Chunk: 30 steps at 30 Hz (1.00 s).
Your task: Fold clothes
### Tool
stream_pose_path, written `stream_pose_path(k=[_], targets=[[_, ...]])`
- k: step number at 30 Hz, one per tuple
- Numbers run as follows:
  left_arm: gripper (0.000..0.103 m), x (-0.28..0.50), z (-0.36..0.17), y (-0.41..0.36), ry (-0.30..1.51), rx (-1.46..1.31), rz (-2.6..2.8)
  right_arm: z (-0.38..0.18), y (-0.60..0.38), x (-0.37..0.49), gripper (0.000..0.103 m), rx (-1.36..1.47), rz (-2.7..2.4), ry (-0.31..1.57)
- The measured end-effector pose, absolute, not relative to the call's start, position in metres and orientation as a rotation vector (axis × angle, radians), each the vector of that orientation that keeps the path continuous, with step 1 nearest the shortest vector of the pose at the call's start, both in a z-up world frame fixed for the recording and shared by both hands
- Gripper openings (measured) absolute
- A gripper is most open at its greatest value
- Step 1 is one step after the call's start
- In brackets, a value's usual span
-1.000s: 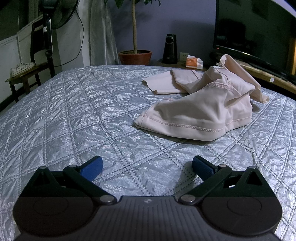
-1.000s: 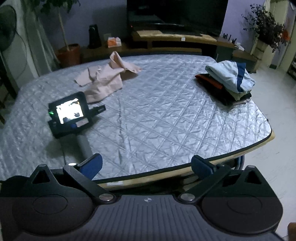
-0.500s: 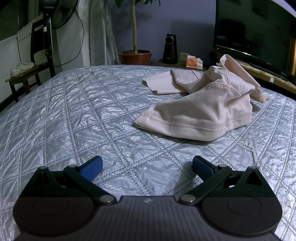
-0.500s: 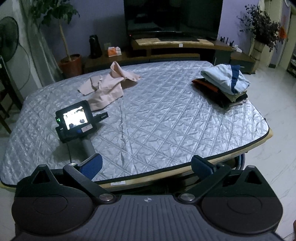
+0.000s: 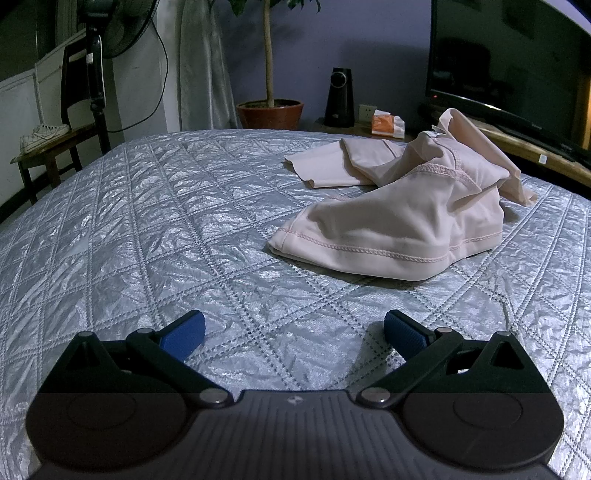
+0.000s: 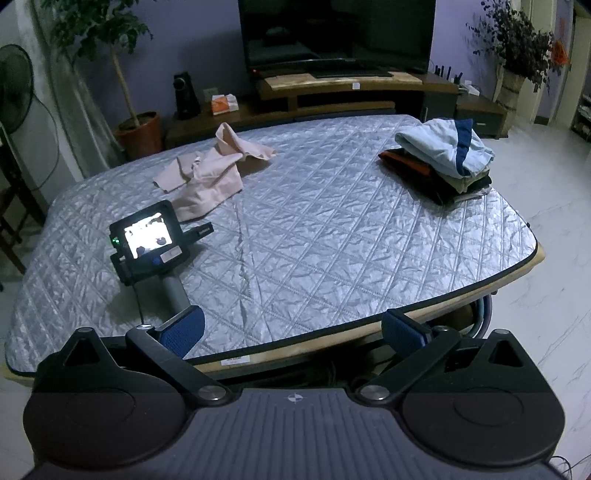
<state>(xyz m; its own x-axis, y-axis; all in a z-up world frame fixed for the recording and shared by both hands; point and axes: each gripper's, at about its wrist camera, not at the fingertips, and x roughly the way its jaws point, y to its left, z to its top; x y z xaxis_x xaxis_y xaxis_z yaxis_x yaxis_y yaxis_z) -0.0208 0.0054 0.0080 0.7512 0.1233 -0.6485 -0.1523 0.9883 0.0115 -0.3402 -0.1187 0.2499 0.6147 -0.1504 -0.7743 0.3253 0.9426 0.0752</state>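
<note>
Home living room: television (image 6: 334, 33) on wooden stand (image 6: 354, 88), potted plant (image 6: 136, 129), fan (image 5: 110, 22).

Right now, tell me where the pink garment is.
The pink garment lies crumpled on the table's far left part in the right wrist view, just beyond the left gripper, which rests open on the table, and across from the folded stack.

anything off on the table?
Only the pink garment, crumpled in a heap with one corner sticking up. The folded stack sits neatly. Left gripper rests on the cover, open and empty.
</note>
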Motion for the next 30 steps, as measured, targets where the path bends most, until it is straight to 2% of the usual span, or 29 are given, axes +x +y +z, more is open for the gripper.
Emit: stream_pose_path(k=[30], targets=[[0.103, -0.021, 0.008, 0.0054, 0.705, -0.043, 0.151, 0.2482, -0.1202, -0.3443, 0.103, 0.229, -0.281, 0.873]])
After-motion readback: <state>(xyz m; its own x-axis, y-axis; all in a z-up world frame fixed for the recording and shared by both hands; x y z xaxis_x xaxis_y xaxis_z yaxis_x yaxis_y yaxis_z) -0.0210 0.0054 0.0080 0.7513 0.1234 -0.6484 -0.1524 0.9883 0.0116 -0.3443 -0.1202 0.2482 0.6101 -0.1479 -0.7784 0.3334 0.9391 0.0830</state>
